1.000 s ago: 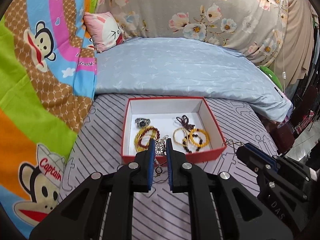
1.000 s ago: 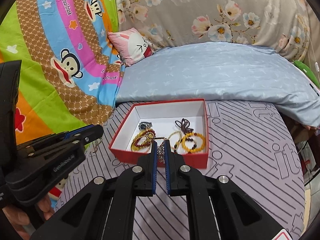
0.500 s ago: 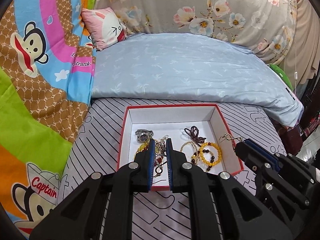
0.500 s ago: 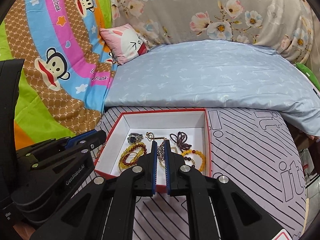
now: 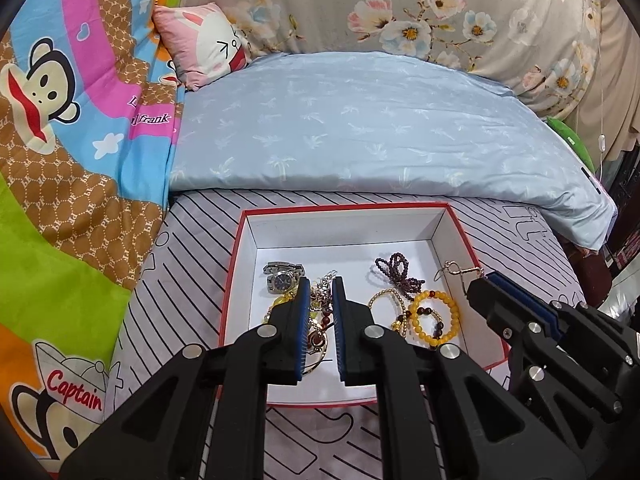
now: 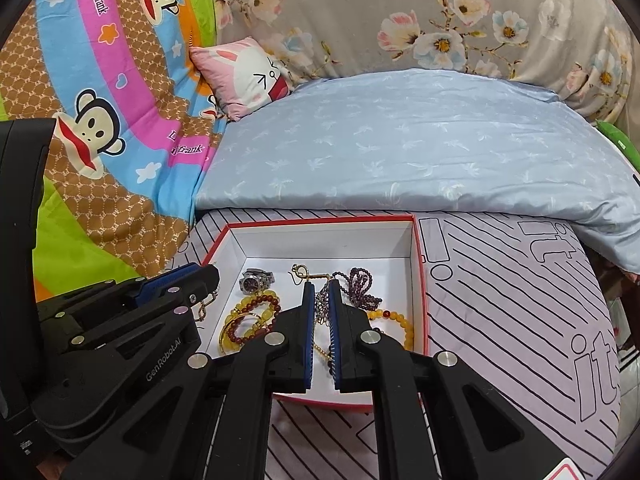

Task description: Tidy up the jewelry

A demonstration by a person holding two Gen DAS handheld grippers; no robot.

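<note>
Step in hand looks like lowering a chain into the box [image 5: 460, 236]. Both grippers sit over its near half, angled down and forward. Left gripper [image 5: 320, 292] jaws are nearly together, pinching one end of a silver chain [image 5: 318, 300], with a gold ring pendant [image 5: 318, 346] hanging between them. Right gripper [image 6: 319, 294] jaws are also narrow, and a gold clasp [image 6: 302, 273] sticks out past the tips; can't tell if it's the same chain's other end. Already in the box: watch [image 5: 282, 276], purple beads [image 5: 396, 270], yellow bracelet [image 5: 434, 316], red-yellow bracelet [image 6: 250, 316]. Next move, my guess: drop both ends onto bare white floor, then spread the jaws. Risk: chain tangles with the bracelets under it.
</note>
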